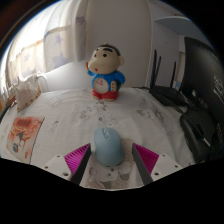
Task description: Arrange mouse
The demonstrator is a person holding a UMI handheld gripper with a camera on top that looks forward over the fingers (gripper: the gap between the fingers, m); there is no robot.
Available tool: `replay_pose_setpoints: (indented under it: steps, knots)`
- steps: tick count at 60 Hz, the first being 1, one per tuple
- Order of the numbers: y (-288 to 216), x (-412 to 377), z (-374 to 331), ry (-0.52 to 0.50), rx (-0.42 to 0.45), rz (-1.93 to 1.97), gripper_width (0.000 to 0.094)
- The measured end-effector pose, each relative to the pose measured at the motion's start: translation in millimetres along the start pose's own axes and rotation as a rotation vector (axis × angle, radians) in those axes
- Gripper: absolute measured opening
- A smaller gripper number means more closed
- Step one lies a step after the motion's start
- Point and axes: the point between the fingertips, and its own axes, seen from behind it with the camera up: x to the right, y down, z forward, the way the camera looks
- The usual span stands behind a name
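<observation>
A light blue computer mouse (107, 146) lies on a table with a pale patterned cloth (60, 118). It stands between the fingers of my gripper (111, 160), towards their tips, and rests on the cloth. The gripper is open. The left pad (76, 157) lies close beside the mouse, and a small gap shows between the mouse and the right pad (146, 157). The rear of the mouse is hidden at the gripper's base.
A cartoon boy figure (105, 72) in a blue shirt stands upright on the table beyond the mouse. Dark objects (188, 98) crowd the table's right side. An orange printed patch (25, 130) is on the cloth at the left. A white wall is behind.
</observation>
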Motion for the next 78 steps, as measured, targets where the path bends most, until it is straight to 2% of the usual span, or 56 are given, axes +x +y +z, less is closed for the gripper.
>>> replay_pose_setpoints:
  steps: [23,29,30,32,33,42,49,57,63,71,78]
  knots:
    - [-22.1,5.7,27.0,0.005,0.01,0.027,0.0821]
    - [-22.6,1.2,27.8,-0.01,0.011,0.025,0.069]
    - [-22.8,0.9,28.2,-0.009,0.011,0.024,0.0654]
    - [-23.2,-0.9,28.5,-0.01,0.009,0.015,0.0507]
    - [-23.4,0.1,28.6,-0.004,0.008,0.008,0.0489]
    - [-29.4,5.6,23.3,0.06,-0.018,-0.031,0.0393]
    - [-62.4,-11.5,-3.7,0.07,0.008,0.001,0.0386]
    - [-108.0,-72.5,-51.9,0.025,0.055,0.04,0.0385]
    - [-127.2,-146.2,-82.9,-0.05,0.088,0.057,0.0384]
    - [-115.6,-247.5,-97.0,-0.126,0.078,0.052,0.0385]
    - [-87.6,-308.1,-89.5,-0.134,0.064,0.03,0.0384]
